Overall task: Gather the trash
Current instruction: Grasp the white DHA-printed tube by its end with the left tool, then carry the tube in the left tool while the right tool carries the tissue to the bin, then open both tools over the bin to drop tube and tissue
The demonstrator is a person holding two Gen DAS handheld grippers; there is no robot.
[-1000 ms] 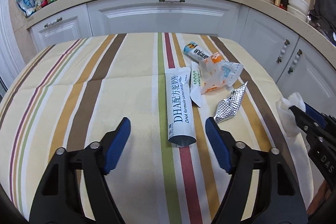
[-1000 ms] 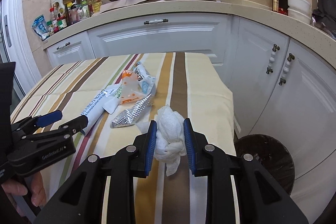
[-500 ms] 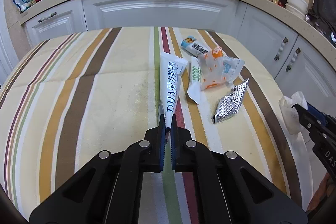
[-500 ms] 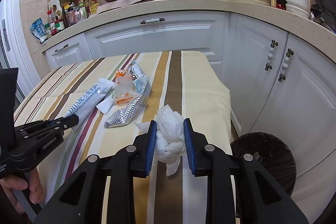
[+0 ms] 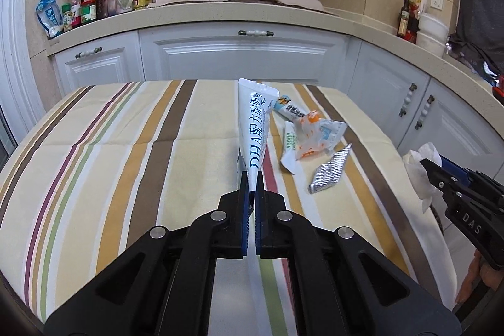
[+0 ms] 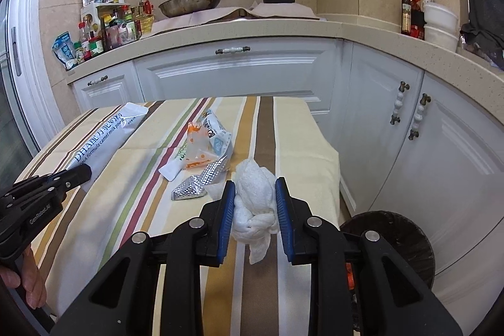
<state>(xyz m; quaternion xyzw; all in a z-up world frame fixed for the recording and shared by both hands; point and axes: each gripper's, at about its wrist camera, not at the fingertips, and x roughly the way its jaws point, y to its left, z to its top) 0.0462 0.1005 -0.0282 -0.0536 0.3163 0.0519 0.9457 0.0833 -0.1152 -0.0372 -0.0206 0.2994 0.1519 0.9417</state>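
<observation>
A kitchen, seen from two handheld grippers above a table covered by a striped cloth (image 5: 132, 166). The left gripper (image 5: 251, 181) is clenched on the near end of a long white milk powder sachet (image 5: 253, 128) with blue lettering; the sachet slants up and away from the pinched end, its far end raised off the cloth. The right gripper (image 6: 255, 194) grasps a crumpled white tissue wad (image 6: 253, 203) between its blue pads, near the table's right edge. On the cloth between the two grippers lie a crumpled silver foil wrapper (image 6: 195, 185) and, just beyond it, a small heap of white, orange and blue plastic wrappers (image 6: 204, 144). A round dark bin (image 6: 397, 235) stands on the floor below the table's right side, beside white cabinets (image 6: 239, 71); its contents are hard to make out. Part of a person's hand (image 6: 31, 282) shows at the lower left of the right wrist view.
</observation>
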